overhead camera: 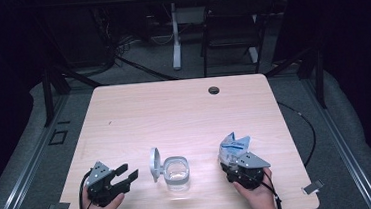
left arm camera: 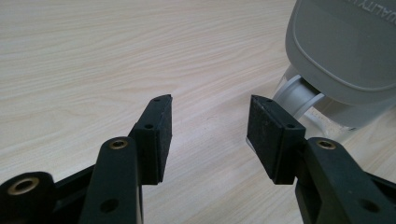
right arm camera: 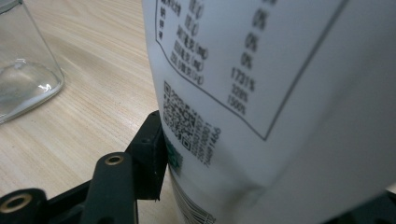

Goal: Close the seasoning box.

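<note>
A clear glass jar (overhead camera: 177, 173) stands near the table's front edge, its grey hinged lid (overhead camera: 154, 163) flipped up on its left side. My left gripper (overhead camera: 128, 172) sits left of the jar, open, with nothing between its fingers. In the left gripper view the lid (left arm camera: 343, 46) and its hinge rise just beyond the right pad (left arm camera: 267, 135). My right gripper (overhead camera: 232, 164) is right of the jar, shut on a blue and white pouch (overhead camera: 233, 148). In the right gripper view the pouch (right arm camera: 261, 93) with printed label covers the right jaw, and the jar (right arm camera: 23, 70) is at left.
The light wooden table (overhead camera: 174, 115) has a round cable hole (overhead camera: 214, 89) at the back. A folding chair (overhead camera: 230, 28) and a table leg (overhead camera: 175, 35) stand behind it on the grey floor.
</note>
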`<state>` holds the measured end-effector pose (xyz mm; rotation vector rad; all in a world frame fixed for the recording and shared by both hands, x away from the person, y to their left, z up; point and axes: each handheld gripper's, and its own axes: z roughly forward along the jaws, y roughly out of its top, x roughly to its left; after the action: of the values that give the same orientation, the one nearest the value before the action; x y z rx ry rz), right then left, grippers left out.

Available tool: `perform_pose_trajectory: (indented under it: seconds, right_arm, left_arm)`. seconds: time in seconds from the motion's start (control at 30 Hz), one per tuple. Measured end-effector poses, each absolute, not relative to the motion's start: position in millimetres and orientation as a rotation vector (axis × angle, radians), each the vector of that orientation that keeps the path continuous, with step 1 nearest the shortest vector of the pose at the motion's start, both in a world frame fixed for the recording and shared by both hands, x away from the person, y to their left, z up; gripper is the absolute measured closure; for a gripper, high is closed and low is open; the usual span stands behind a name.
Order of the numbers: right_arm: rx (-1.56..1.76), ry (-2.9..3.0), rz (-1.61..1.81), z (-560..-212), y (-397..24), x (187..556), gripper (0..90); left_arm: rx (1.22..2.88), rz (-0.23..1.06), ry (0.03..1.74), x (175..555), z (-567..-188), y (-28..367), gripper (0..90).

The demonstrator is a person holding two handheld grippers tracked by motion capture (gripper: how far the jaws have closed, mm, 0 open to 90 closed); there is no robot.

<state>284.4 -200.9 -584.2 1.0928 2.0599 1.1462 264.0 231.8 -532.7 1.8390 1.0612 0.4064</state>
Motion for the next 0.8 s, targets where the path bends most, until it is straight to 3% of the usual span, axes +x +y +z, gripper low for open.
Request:
perform_pose_trajectory:
  seconds: [0.8]
  right_arm:
    - [1.111,2.062,1.120,-584.7,-198.7,284.5,43.9]
  left_arm:
    - [1.841,0.406,1.058,265.0,-533.5,231.8,50.6]
